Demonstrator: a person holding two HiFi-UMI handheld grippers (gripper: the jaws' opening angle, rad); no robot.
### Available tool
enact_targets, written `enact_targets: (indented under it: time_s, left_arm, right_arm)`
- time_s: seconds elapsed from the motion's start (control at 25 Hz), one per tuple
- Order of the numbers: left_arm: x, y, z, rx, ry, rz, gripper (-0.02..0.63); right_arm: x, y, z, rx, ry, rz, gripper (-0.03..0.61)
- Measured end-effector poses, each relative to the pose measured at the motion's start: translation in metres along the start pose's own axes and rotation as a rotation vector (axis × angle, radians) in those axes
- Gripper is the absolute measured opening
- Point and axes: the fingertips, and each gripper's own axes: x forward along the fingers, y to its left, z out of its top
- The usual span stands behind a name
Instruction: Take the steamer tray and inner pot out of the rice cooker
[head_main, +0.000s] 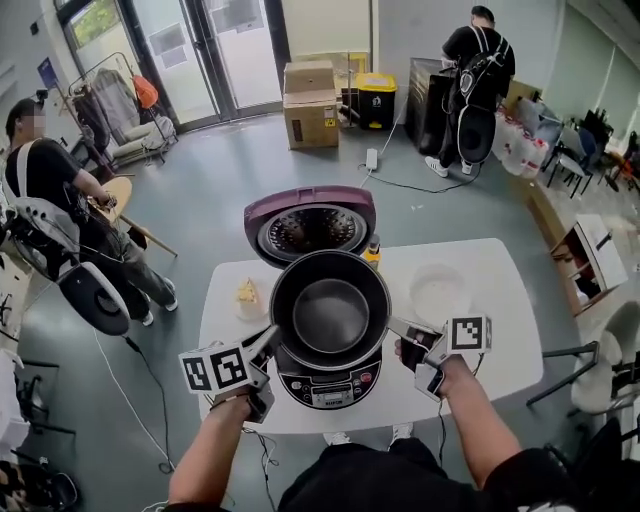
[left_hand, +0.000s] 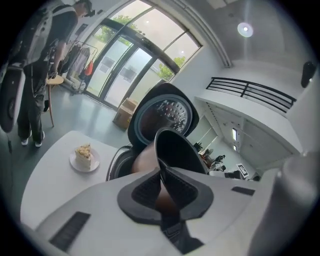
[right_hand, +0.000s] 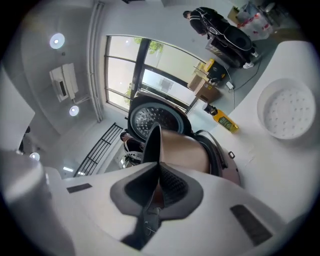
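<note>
While aloft, pot (head_main: 330, 315) in left claw (head_main: 271, 337), right claw (head_main: 393, 325)

Head view steeply down; both gripper views close, probably rolled, share inner pot (head_main: 330, 312).

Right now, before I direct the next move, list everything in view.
table: one, white
rice cooker: one, maroon lid open, table centre
inner pot: one, dark, held above cooker
steamer tray: one, white, table, right of cooker
cake slice: one, yellowish, table, left of cooker
bottle: one, yellow, behind cooker
cardboard boxes: two, brown, stacked, background
people: two, dark tops, background
left gripper: shut on pot's left rim
right gripper: shut on pot's right rim
</note>
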Motion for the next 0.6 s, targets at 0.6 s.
enact_targets:
  time_s: [0.6]
  left_arm:
    - [0.069, -0.138, -0.027, 0.106, -0.004, -0.088, 0.032]
  right_arm:
    - [-0.151, -0.006, 0.050, -0.147, -0.181, -0.100, 0.014]
